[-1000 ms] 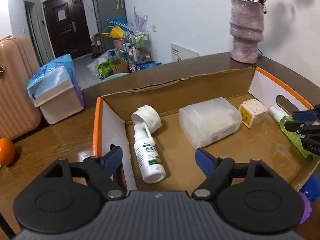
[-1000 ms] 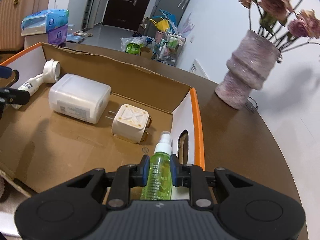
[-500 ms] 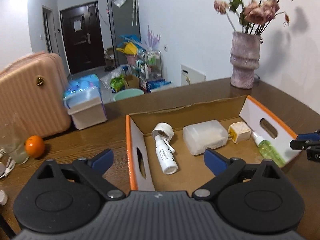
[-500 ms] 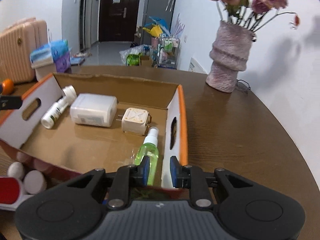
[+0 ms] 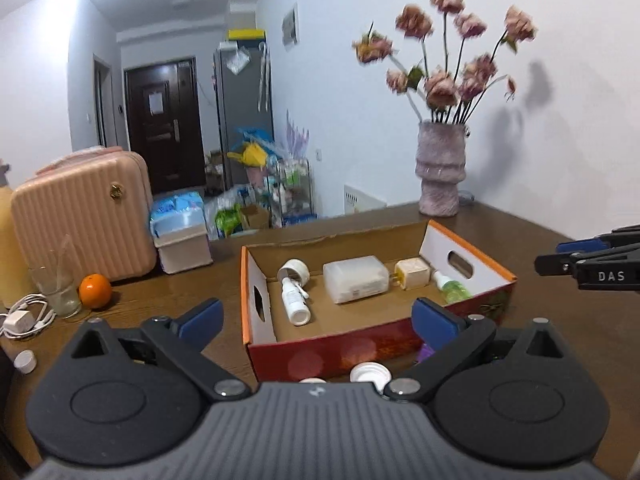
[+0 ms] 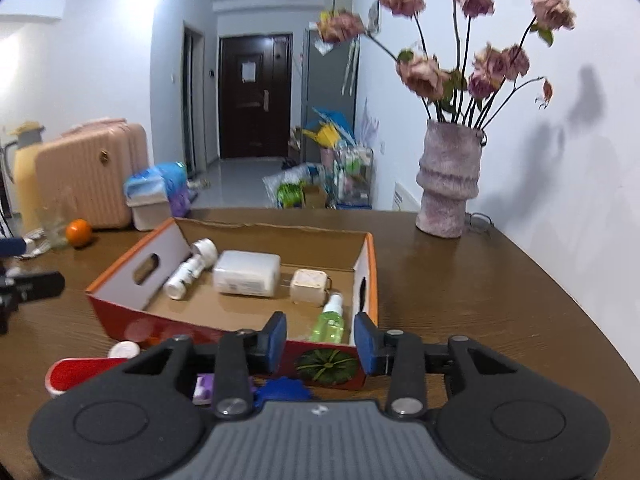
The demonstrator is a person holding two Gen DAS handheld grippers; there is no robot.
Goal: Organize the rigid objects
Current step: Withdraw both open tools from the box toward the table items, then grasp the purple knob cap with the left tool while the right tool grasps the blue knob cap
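Right wrist view: my right gripper has just been opening, nothing between its jaws; left gripper released wide. Green spray bottle lies in the cardboard box at 12 o'clock. Risk: loose caps at 6 o'clock may get knocked off.

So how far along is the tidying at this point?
Four items already lie in the cardboard box: white spray bottle, translucent case, plug adapter and green spray bottle. Nothing is in hand: the left gripper and right gripper are both open and empty. Left outside in front of the box: bottle caps, a red item, purple and blue pieces.
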